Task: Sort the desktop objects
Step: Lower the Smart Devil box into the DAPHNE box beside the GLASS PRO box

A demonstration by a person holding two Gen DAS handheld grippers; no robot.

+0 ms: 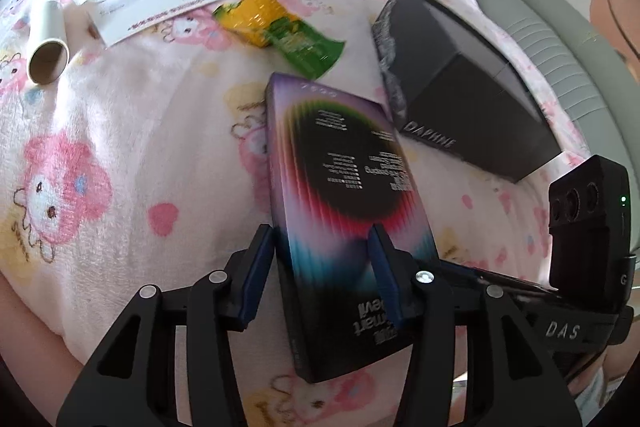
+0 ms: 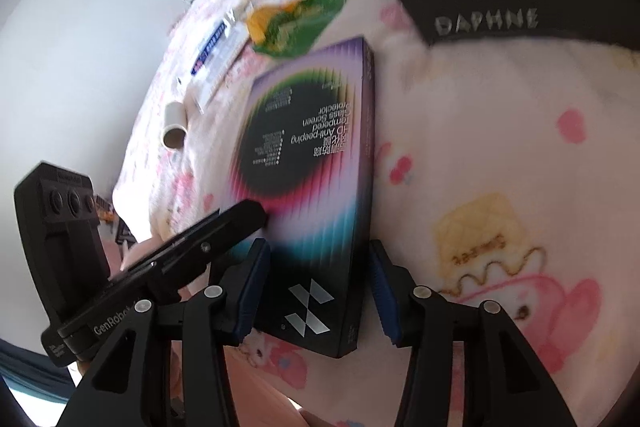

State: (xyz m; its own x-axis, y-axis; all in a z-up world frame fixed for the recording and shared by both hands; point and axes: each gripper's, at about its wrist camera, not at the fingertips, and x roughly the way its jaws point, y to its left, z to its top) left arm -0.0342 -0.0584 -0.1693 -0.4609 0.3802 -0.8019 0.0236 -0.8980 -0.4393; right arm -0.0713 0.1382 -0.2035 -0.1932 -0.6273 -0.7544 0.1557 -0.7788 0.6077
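From the left wrist, your left gripper (image 1: 324, 275) has the rainbow-printed protector box (image 1: 344, 195) between its jaws; the left pad touches the edge, but the right pad seems to overlap the printed face, so I cannot tell if it is clamped. The box lies tilted on the cartoon blanket (image 1: 120, 131), just beside the black DAPHNE box (image 1: 460, 83).

From the right wrist, your right gripper (image 2: 318, 291) straddles the box's near end — jaws apart, a gap at the right pad. Centre both pads on the long edges before lifting.
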